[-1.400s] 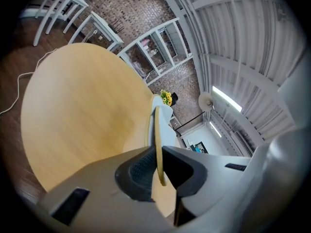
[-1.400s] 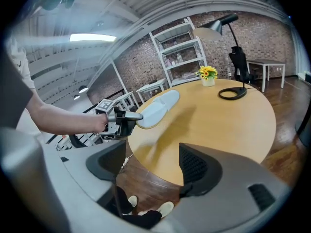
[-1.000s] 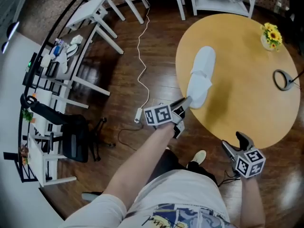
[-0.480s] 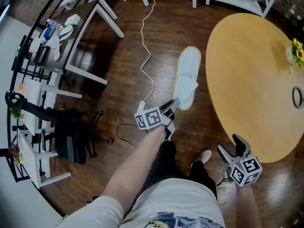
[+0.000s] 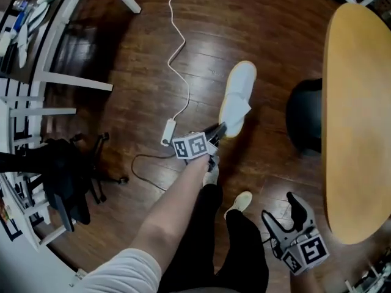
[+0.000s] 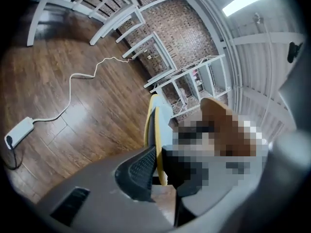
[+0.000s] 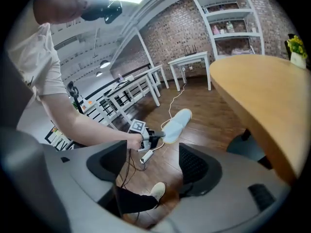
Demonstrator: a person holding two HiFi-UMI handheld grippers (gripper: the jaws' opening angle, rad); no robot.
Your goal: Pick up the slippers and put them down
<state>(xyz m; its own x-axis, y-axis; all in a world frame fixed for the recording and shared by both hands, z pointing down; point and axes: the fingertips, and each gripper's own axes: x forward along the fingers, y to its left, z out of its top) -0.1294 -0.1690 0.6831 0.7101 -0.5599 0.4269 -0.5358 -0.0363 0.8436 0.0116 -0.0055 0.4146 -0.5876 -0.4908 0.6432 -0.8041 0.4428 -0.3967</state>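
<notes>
A white slipper [image 5: 237, 96] with a yellow-edged sole hangs low over the wooden floor, left of the round table. My left gripper [image 5: 218, 129] is shut on its near end. In the left gripper view the slipper [image 6: 156, 130] stands edge-on between the closed jaws of my left gripper [image 6: 158, 163]. My right gripper [image 5: 283, 217] is open and empty near the table's edge, lower right in the head view. From the right gripper view, the open right gripper [image 7: 153, 165] looks toward the slipper [image 7: 176, 123] and the left gripper [image 7: 156, 135]. No second slipper is in view.
The round wooden table [image 5: 357, 121] fills the right side, its dark base [image 5: 305, 124] on the floor beside the slipper. A white power strip [image 5: 167, 132] and its cable [image 5: 177, 35] lie on the floor. The person's feet [image 5: 242, 201] stand below the slipper. White racks [image 5: 36, 72] line the left.
The left gripper carried the slipper off the tabletop, leftward and down to just above the floor. The right gripper also dropped away from the table, still open.
</notes>
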